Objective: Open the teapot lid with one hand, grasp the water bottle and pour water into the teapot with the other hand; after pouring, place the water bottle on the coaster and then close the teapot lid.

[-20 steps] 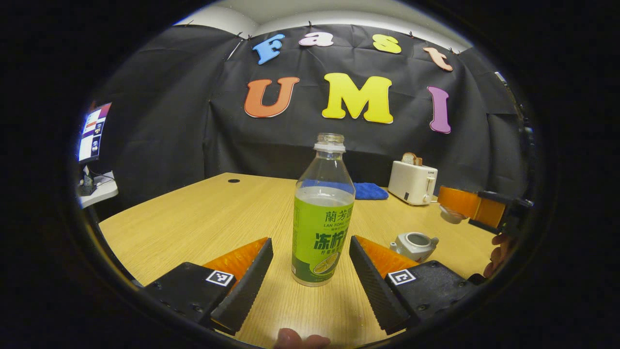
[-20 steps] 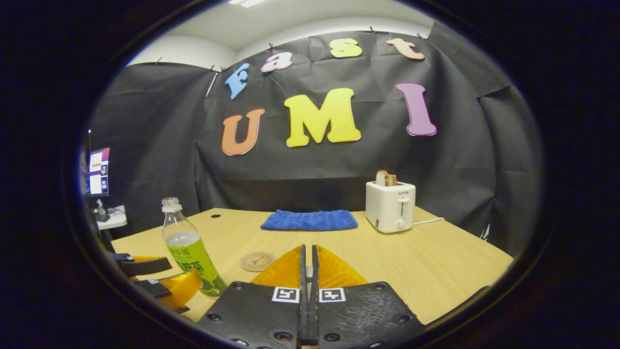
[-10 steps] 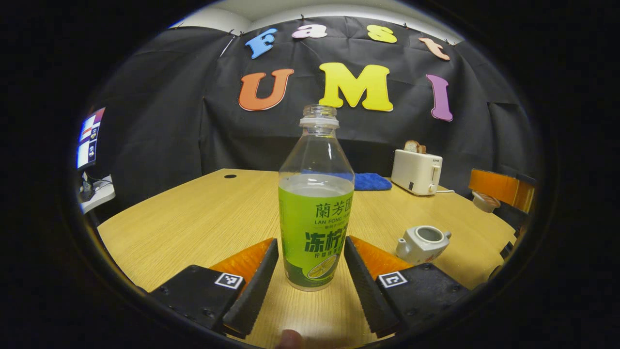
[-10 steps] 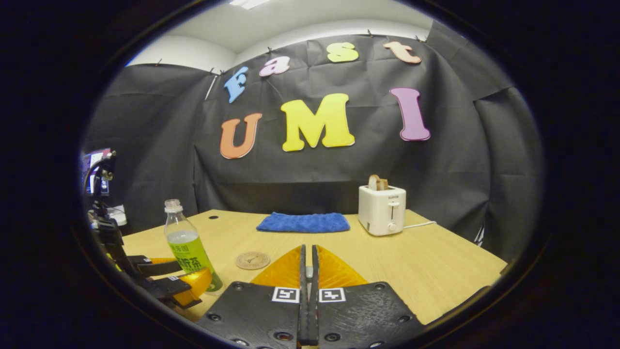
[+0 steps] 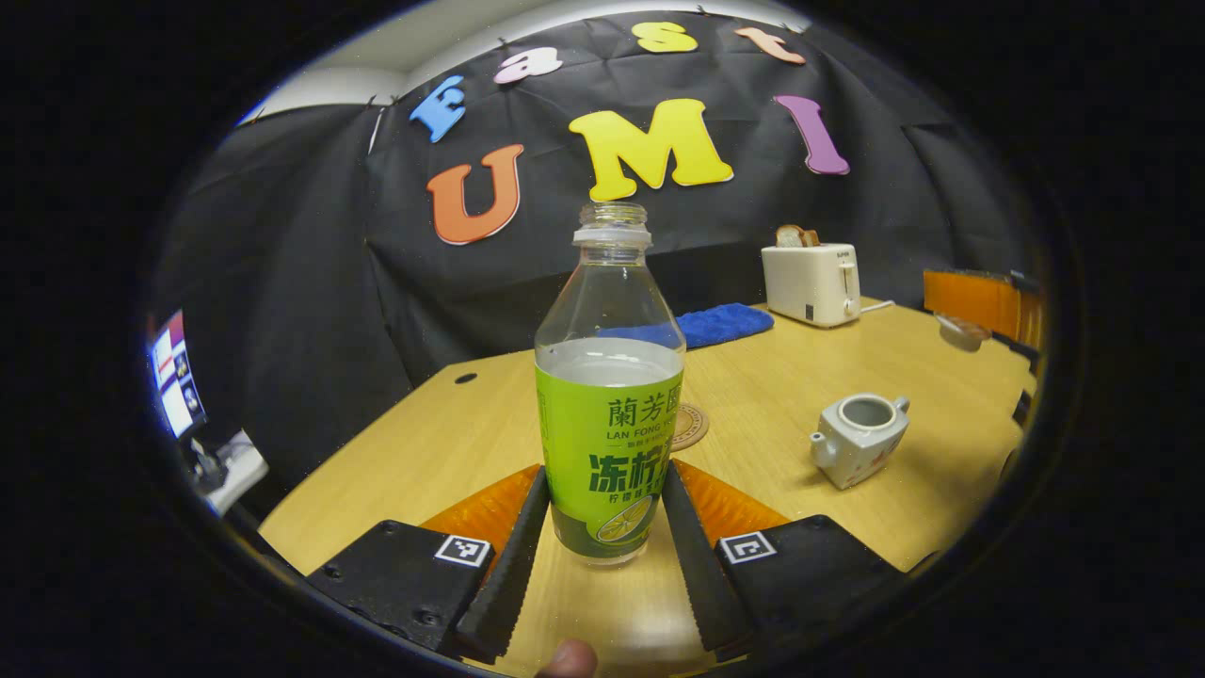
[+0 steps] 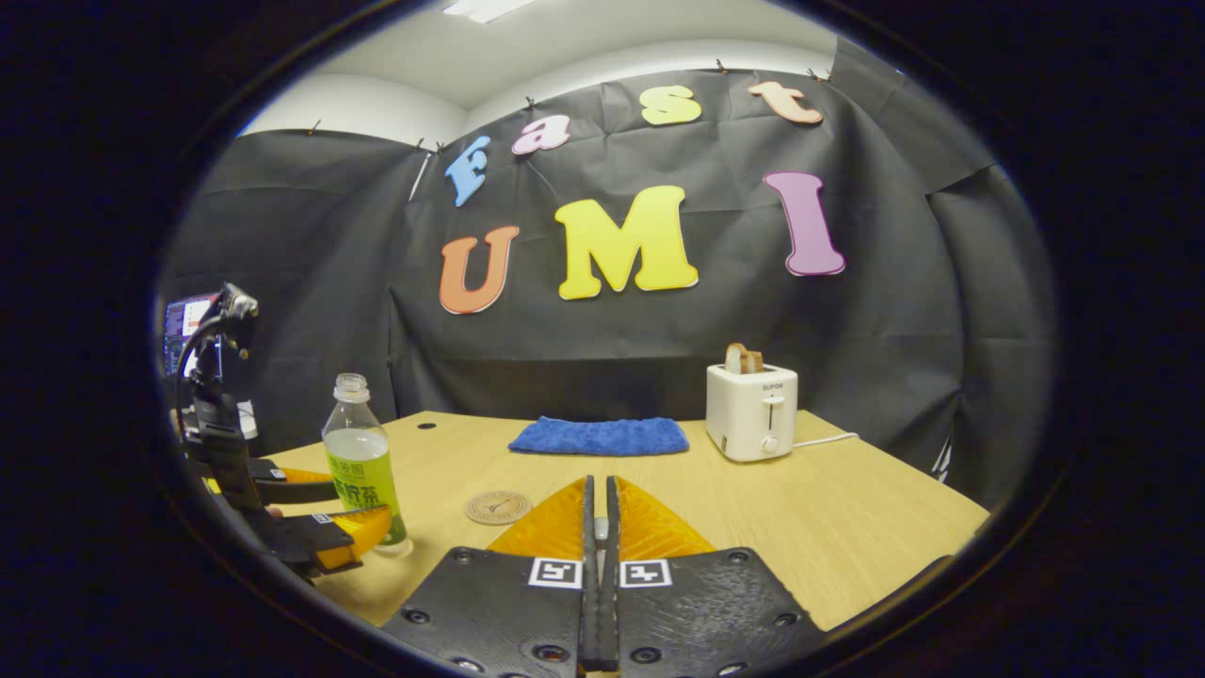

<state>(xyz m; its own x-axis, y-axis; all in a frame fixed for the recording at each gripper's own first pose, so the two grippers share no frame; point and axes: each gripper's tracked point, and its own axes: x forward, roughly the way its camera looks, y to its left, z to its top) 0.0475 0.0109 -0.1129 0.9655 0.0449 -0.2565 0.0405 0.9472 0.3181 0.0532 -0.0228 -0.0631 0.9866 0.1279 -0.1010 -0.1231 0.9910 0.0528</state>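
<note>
A clear water bottle [image 5: 607,414] with a green label and no cap stands upright between my left gripper's fingers, about half full. My left gripper [image 5: 604,476] is shut on its label, both fingers pressing the sides; the right gripper view shows this at the left [image 6: 353,499]. The white teapot [image 5: 859,438] sits lidless on the table to the right. My right gripper [image 6: 600,482] is shut, and the left gripper view shows it high at the far right [image 5: 979,303] with the small white lid [image 5: 960,331] in it. The round coaster [image 5: 690,426] lies just behind the bottle.
A white toaster [image 5: 813,282] with bread and a folded blue cloth [image 5: 720,323] stand at the back of the wooden table [image 5: 452,443]. A lit monitor [image 5: 174,381] sits off the table's left side. A fingertip [image 5: 567,659] shows at the bottom edge.
My left gripper's fingers closed in from either side until both press on the bottle, and the left gripper view has tilted. The right gripper stayed shut and raised with the lid.
</note>
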